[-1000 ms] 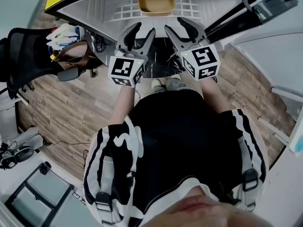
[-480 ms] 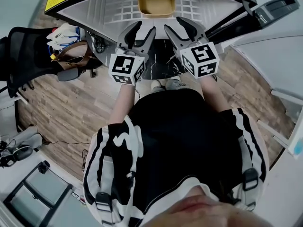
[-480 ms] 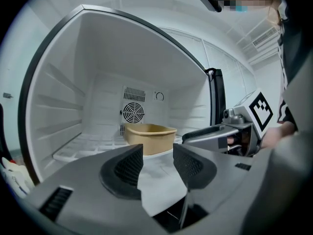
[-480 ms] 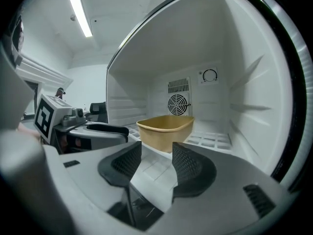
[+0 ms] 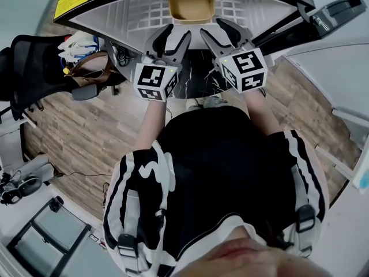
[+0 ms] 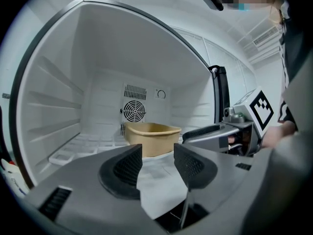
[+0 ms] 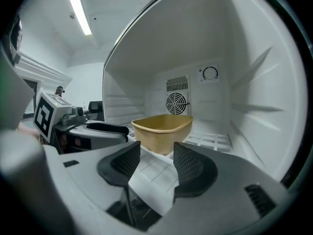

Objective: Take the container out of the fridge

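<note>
A tan open container [image 5: 191, 6] stands on the white wire shelf [image 5: 141, 16] inside the open fridge, toward the back and below the round fan grille [image 6: 133, 111]. My left gripper [image 5: 171, 34] and right gripper [image 5: 218, 30] hover side by side at the fridge mouth, short of the container. In the left gripper view the container [image 6: 151, 137] sits beyond the open jaws of the left gripper [image 6: 158, 163]. Seen from the right gripper view, the container [image 7: 163, 131] lies past the right gripper [image 7: 156, 163], whose jaws have just been opening with nothing between them.
The fridge door [image 5: 334, 10] stands swung out at the right. A black chair [image 5: 34, 68] with bags and clothes sits at the left on the wood floor [image 5: 86, 131]. Ribbed side walls [image 7: 254, 106] bound the fridge interior.
Both grippers have edged slightly toward the fridge opening. The right gripper's jaws stand a little wider. The container has not moved.
</note>
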`<state>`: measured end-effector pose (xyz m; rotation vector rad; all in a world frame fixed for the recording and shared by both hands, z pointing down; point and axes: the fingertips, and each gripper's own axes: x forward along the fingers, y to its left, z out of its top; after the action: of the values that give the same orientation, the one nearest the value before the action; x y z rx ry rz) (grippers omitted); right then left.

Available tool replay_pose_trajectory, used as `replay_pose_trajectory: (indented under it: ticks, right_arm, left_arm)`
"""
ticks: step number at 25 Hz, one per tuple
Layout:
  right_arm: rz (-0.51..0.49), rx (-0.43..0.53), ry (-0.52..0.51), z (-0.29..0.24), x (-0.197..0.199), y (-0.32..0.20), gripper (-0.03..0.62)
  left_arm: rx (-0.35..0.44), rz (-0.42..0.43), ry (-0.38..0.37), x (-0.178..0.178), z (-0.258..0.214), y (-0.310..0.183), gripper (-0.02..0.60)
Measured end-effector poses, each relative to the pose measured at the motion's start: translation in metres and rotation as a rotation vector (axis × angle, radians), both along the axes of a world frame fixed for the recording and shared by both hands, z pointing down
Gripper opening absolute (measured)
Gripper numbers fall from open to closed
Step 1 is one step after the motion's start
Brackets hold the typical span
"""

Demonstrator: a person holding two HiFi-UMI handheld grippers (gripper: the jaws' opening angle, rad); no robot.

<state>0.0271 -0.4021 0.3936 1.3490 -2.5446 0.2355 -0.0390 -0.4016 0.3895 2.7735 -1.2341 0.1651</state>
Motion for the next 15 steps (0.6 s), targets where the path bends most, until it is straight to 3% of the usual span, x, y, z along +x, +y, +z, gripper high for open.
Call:
replay_pose_trajectory:
  ticks: [15]
  right_arm:
    - [0.003,-0.012,0.016,0.001,0.001,-0.014,0.212]
  left_arm:
    - [-0.018,0.018,-0.021,0.005,0.005,-0.016,0.219]
